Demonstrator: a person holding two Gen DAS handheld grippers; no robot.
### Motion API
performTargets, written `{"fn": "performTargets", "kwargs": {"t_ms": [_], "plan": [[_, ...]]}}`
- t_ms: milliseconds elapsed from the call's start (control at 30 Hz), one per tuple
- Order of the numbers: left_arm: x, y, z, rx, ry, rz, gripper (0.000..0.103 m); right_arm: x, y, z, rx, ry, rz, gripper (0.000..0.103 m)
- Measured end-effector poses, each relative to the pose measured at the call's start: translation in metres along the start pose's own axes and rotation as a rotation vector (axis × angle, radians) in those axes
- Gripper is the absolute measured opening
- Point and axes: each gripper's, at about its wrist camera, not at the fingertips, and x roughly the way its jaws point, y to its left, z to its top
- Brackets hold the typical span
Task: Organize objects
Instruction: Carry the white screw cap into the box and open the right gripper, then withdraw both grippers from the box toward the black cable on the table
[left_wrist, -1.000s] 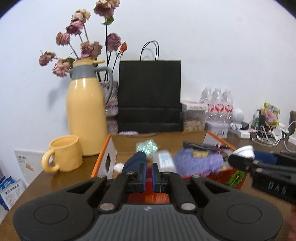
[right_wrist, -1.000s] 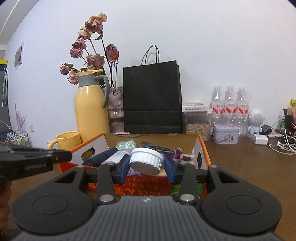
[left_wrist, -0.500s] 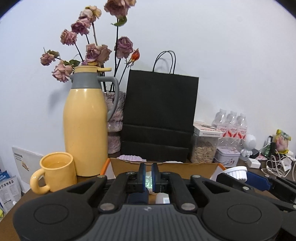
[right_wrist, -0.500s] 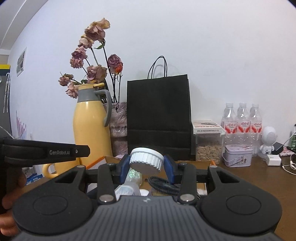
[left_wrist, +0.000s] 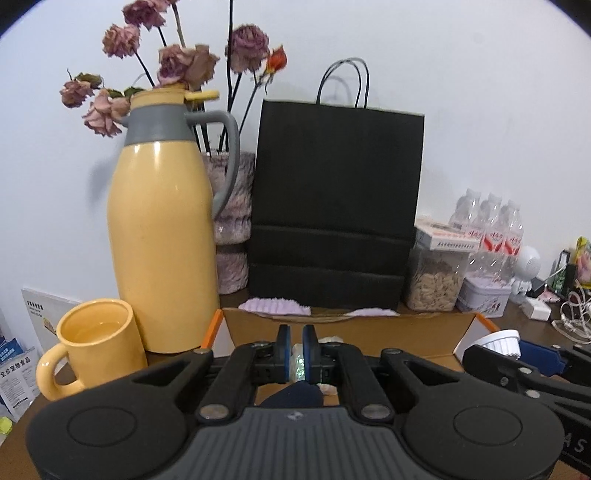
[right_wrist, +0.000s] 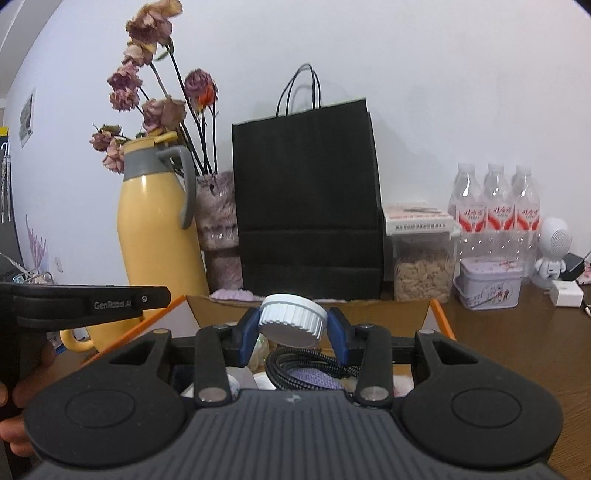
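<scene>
1. The right gripper (right_wrist: 293, 328) is clamped on a white ribbed jar lid (right_wrist: 293, 319), held tilted above the open cardboard box (right_wrist: 373, 314).
2. The left gripper (left_wrist: 295, 356) has its blue pads nearly together with nothing between them, over the same box.
3. Inside the box lie a black braided cable (right_wrist: 306, 365) and purple cloth.
4. The box sits near the table's back edge, in front of a black paper bag (right_wrist: 306, 199).

Both wrist cameras look forward, slightly downward, over their own fingers from close above the cardboard box (left_wrist: 343, 330). Each frames the black paper bag (right_wrist: 306, 199) and yellow thermos (left_wrist: 162, 236) ahead.
</scene>
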Motion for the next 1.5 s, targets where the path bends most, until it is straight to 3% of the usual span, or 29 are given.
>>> {"fn": "performTargets", "kwargs": {"t_ms": [133,233,267,300,333,367,400,867,1067,1500], "plan": [[0.007,-0.001,-0.005,0.011,0.020,0.009,0.008,0.005,-0.002,-0.004,0.001,0.028,-0.007,0.041],[0.006,0.000,-0.006,0.011,0.016,0.024,0.023,0.007,-0.003,-0.006,0.003,0.046,-0.014,0.043],[0.006,0.000,-0.006,0.011,0.015,0.033,0.051,0.007,-0.003,-0.007,0.001,0.051,-0.019,0.052],[0.006,0.001,-0.007,0.010,0.007,0.042,0.084,0.006,-0.003,-0.007,-0.003,0.055,-0.024,0.072],[0.006,0.001,-0.008,0.005,-0.008,0.052,0.098,0.006,-0.002,-0.007,-0.008,0.054,-0.028,0.083],[0.004,0.002,-0.009,0.000,-0.026,0.062,0.103,0.005,-0.001,-0.008,-0.016,0.050,-0.036,0.098],[0.003,0.002,-0.009,-0.003,-0.034,0.070,0.103,0.004,-0.001,-0.008,-0.025,0.047,-0.037,0.103],[-0.001,0.003,-0.009,-0.010,-0.021,0.071,0.103,0.000,0.005,-0.007,-0.044,0.054,-0.033,0.103],[-0.018,0.005,-0.012,-0.011,-0.057,0.069,0.103,-0.010,0.004,-0.005,-0.036,0.037,-0.041,0.103],[-0.060,0.010,-0.028,-0.008,-0.050,0.058,0.103,-0.053,0.017,-0.005,-0.057,0.020,-0.037,0.103]]}}
